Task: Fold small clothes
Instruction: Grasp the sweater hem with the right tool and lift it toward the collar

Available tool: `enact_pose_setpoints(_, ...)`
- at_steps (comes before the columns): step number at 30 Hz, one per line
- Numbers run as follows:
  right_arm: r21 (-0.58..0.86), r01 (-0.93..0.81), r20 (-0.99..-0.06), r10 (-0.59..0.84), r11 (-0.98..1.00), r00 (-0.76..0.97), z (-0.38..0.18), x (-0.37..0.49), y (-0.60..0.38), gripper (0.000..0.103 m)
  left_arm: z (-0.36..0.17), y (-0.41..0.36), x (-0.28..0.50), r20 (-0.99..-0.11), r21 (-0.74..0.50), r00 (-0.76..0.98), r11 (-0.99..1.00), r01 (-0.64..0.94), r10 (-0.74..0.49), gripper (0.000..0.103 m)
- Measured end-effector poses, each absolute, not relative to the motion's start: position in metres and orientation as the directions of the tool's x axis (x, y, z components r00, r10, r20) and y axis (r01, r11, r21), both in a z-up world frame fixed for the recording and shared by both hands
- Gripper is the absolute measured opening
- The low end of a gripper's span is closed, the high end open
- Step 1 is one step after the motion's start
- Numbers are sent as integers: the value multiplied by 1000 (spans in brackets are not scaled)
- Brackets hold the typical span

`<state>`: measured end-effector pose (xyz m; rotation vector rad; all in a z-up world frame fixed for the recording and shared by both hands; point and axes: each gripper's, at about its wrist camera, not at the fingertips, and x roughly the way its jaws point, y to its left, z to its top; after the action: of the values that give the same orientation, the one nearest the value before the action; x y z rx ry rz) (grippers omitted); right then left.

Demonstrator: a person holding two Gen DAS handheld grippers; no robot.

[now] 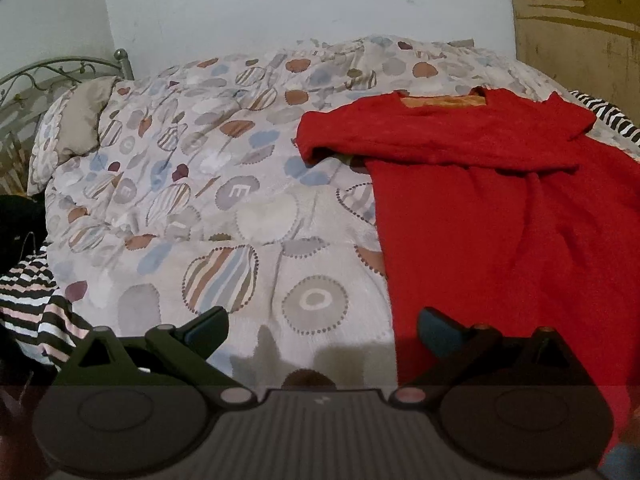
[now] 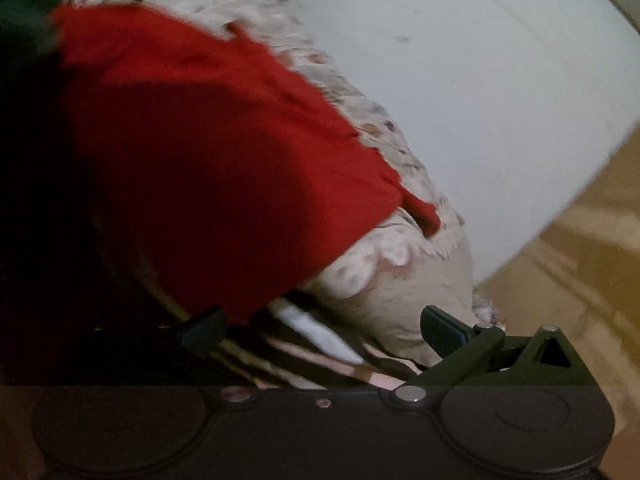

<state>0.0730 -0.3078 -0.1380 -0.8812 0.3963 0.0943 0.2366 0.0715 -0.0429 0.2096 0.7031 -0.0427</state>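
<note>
**Ana:** One sleeve is all I can count as folded. The red shirt (image 1: 500,216) lies spread on the patterned duvet (image 1: 208,184), on the right side of the bed, collar toward the far wall, and its left sleeve is laid across the chest. The body is at full length, the hem running out of view at the near edge.

**Ben:** So early days. What about the right sleeve?

**Ana:** From the left wrist view it reaches toward the far right and looks unfolded, though I can't be certain. By my reckoning that sleeve and the lengthwise folds are left to do.

**Ben:** And the grippers?

**Ana:** The left gripper (image 1: 322,326) has its jaws spread wide and holds nothing; it hangs over the duvet at the shirt's near left edge. The right gripper (image 2: 320,326) is also wide apart and empty. Its view is blurred, but it shows the shirt's red cloth (image 2: 208,152) just ahead, with a striped garment (image 2: 320,344) between the fingers.

**Ben:** More clothes waiting?

**Ana:** A striped piece (image 1: 36,304) at the near left edge of the bed, not folded.
</note>
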Motion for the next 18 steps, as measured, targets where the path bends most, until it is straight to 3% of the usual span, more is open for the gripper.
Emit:
enact_pose_setpoints(8,-952,-208,-222,-39,223,974,-205,75,-297,103,-36,70,228,-631,193,774,977,95,49,103)
enact_pose_setpoints(13,-994,-91,-97,130,-53,987,-232,78,-305,102,-35,72,227,-632,196,773,977,84,60,103)
enact_pose_setpoints(18,-987,-32,-77,291,-156,953,-231,77,-314,101,-35,75,226,-634,184,770,980,72,63,103)
